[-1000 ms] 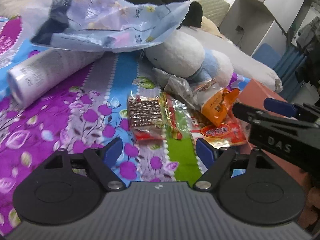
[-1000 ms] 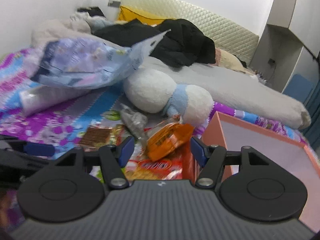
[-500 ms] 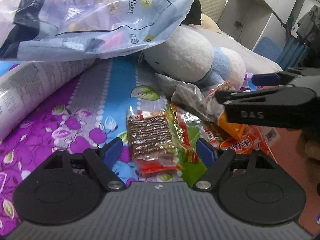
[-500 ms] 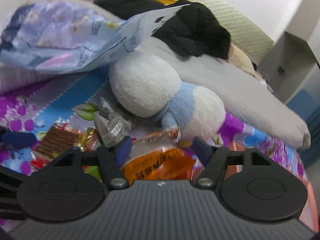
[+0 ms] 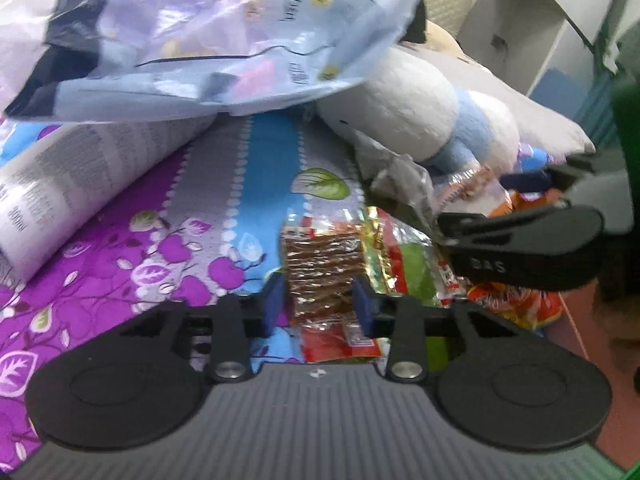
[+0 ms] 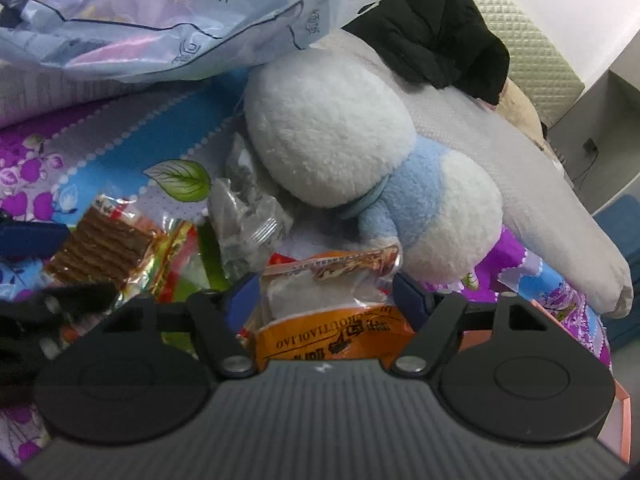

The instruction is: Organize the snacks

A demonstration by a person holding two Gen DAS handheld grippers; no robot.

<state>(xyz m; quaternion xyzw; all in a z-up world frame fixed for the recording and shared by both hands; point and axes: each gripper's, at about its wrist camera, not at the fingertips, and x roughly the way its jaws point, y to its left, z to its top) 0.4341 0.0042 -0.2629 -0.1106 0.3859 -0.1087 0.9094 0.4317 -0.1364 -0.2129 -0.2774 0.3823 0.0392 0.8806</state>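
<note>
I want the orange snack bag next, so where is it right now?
The orange snack bag sits low in the right wrist view between the open right gripper's fingertips, just below the white and blue plush toy, right of the crumpled clear wrapper.

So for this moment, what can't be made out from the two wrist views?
- Left view: whether the left tongs actually pinch the brown snack pack; the pads sit at its sides, but the picture is blurred.
- Right view: the lower part of the orange snack bag, hidden by the right tongs' own body.
- Right view: the pink box, cut off by the right edge.
- Left view: print on the big blue bag, blurred.
</note>
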